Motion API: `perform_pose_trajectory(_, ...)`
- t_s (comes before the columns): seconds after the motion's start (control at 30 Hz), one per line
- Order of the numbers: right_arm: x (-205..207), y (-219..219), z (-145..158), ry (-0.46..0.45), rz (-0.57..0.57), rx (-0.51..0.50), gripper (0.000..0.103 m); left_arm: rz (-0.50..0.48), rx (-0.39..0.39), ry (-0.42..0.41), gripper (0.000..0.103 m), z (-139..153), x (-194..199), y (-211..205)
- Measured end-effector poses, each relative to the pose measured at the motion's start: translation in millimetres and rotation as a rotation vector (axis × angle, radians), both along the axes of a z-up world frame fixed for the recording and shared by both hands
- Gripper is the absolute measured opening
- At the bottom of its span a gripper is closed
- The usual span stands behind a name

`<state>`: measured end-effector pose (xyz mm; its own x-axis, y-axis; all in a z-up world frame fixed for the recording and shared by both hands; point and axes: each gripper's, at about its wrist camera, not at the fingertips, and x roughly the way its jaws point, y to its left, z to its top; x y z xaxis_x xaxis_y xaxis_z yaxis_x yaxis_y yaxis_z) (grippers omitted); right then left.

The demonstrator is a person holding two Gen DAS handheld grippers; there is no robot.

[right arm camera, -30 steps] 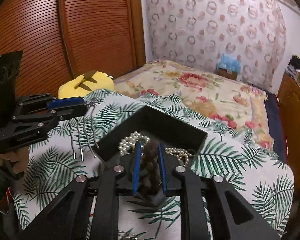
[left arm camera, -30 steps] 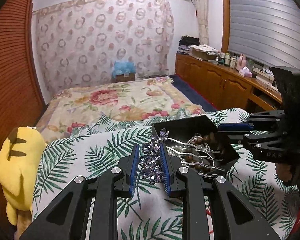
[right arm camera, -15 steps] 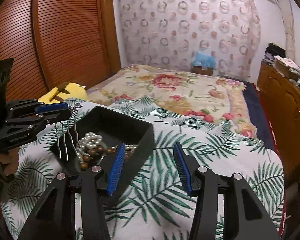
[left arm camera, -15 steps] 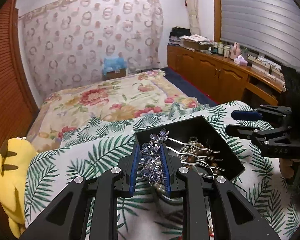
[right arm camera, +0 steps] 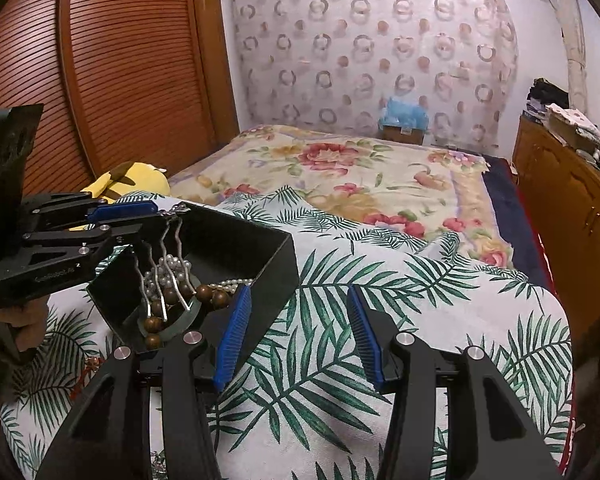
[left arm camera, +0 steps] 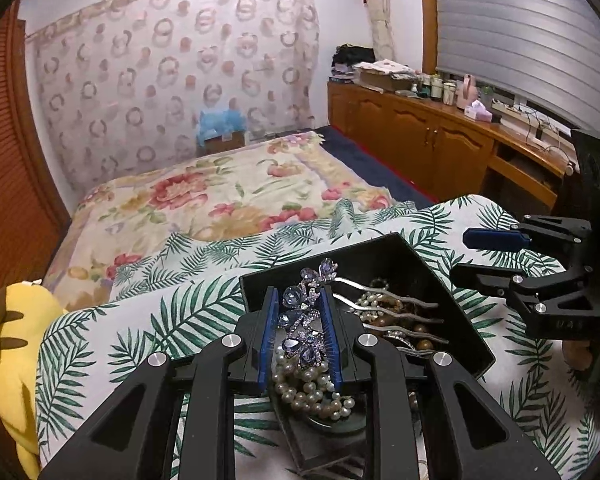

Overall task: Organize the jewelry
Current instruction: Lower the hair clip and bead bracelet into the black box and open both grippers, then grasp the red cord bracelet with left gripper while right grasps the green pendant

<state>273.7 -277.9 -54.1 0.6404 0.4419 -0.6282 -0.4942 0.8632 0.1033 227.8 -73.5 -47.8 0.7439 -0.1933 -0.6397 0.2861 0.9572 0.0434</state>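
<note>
My left gripper (left arm camera: 300, 300) is shut on a purple jewelled hair comb (left arm camera: 302, 312) and holds it over the black box (left arm camera: 404, 256), with the comb's wavy silver prongs (left arm camera: 392, 312) pointing into it. The box holds a pearl necklace (left arm camera: 312, 392) and brown wooden beads (left arm camera: 416, 330). In the right wrist view the comb's prongs (right arm camera: 162, 276) hang over the pearls (right arm camera: 168, 272) and beads (right arm camera: 208, 294) in the box (right arm camera: 268, 256). My right gripper (right arm camera: 298, 320) is open and empty, just right of the box above the palm-leaf cloth.
The box sits on a palm-leaf cloth (right arm camera: 340, 320) on a bed with a floral quilt (right arm camera: 340, 172). A yellow plush toy (left arm camera: 8, 344) lies at the cloth's left edge. Wooden cabinets (left arm camera: 432, 140) with clutter stand on the right.
My right gripper let go of the brown beads in the box, opened and drew back to the right. My left gripper carried the comb from beside the box to over it.
</note>
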Motion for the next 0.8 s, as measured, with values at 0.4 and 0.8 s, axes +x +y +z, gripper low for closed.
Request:
perform_pose_trajectory(0.4, -5, 6, 0, -0.012, 0.0, -0.011, 0.052, -0.011, -0.048, -0.024, 0.034, 10, -30, 10)
perform_pose_trajectory(0.8, -16, 6, 16, -0.059, 0.01, -0.009, 0.052, 0.036, -0.054, 0.021, 0.043, -5, -73, 43)
